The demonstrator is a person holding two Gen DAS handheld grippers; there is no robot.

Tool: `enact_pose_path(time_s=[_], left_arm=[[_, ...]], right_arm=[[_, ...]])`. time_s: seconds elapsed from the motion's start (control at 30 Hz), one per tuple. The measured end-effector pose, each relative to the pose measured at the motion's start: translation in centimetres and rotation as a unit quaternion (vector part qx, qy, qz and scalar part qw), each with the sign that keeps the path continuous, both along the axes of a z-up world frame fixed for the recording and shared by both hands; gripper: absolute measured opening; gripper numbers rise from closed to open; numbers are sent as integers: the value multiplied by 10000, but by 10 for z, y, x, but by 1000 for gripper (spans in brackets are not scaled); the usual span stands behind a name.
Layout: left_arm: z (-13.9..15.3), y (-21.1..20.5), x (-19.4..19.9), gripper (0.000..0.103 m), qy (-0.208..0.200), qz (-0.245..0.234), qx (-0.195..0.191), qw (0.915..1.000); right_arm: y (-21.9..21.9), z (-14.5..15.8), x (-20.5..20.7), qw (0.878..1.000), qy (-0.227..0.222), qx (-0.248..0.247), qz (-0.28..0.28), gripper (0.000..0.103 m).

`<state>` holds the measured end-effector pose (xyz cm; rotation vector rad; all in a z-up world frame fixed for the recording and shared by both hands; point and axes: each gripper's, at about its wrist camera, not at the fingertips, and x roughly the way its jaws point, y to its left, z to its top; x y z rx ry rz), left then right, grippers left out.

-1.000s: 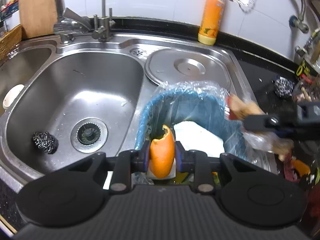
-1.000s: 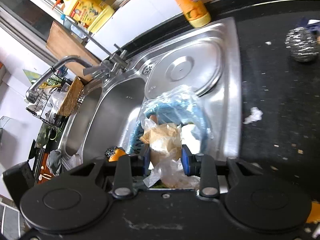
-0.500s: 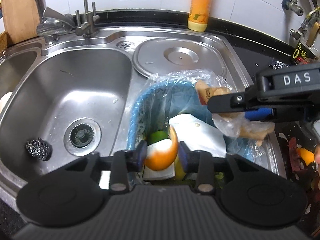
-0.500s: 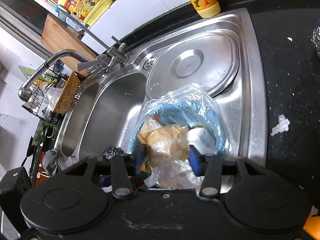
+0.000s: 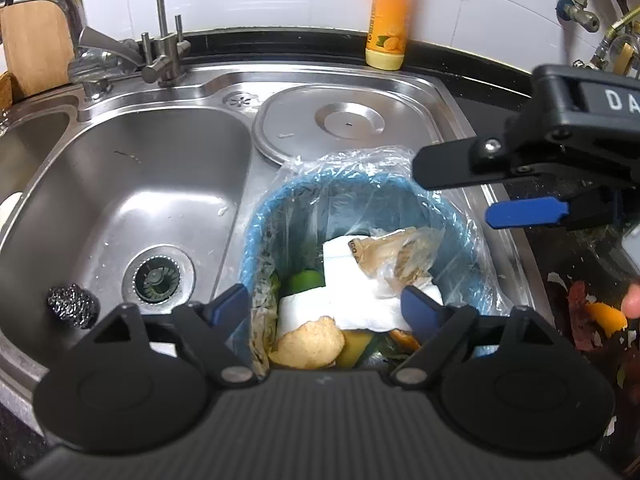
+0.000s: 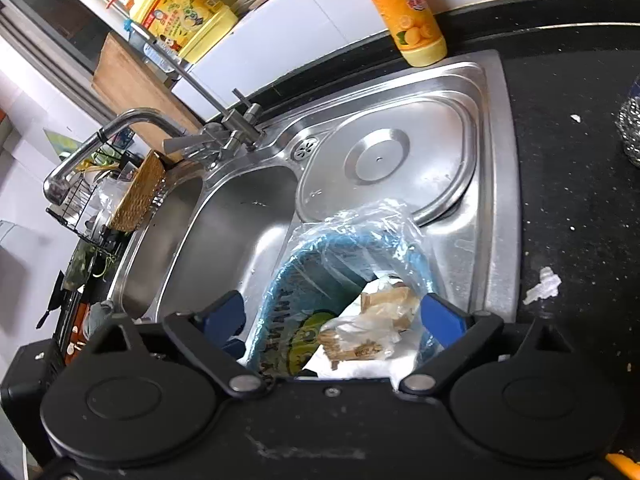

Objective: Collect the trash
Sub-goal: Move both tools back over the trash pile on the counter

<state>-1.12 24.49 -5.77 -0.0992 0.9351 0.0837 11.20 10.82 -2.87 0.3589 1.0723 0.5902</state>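
My left gripper (image 5: 326,308) and right gripper (image 6: 334,314), jaws just sprung wide and empty, hover over the lined bin (image 5: 276,216); orange peel (image 5: 310,342) and wrapper (image 6: 368,330) lie inside.

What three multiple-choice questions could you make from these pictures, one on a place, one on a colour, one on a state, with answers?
1. Where does the steel scrubber in the left wrist view lie?
A. In the sink basin beside the drain
B. Inside the bin
C. On the round lid

2. What colour is the tall bottle at the back of the sink?
A. Green
B. Orange
C. White

3. How does the left gripper stand?
A. Shut on an orange peel
B. Shut on a bag
C. Open, holding nothing

Answers:
1. A: it sits on the basin floor next to the drain.
2. B: its body is orange, with a yellow base.
3. C: its fingers have just been opening and stand wide over the blue bin, with the peel lying in the bin.
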Motion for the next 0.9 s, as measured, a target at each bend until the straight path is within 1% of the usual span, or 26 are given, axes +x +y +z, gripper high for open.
enact_pose_path(time_s=[0.1,0.23,0.3,0.63,0.9], left_arm=[[1,-1,0,91,-4,10,24,10000],[4,-5,0,98,-40,-1,40,10000],[5,-7,0,100,-46,-17,41,10000],[14,-22,-2,103,-135,-144,54,9998],[21,-36,-2,103,-193,-308,-55,9993]], right_arm=[[-7,1,-1,10000,-2,24,-67,100],[-14,2,-5,9999,12,38,-147,102],[-17,2,-7,9999,17,27,-167,103],[-35,9,-21,9995,-12,-73,-306,103],[-51,18,-30,9989,-84,-180,-422,103]])
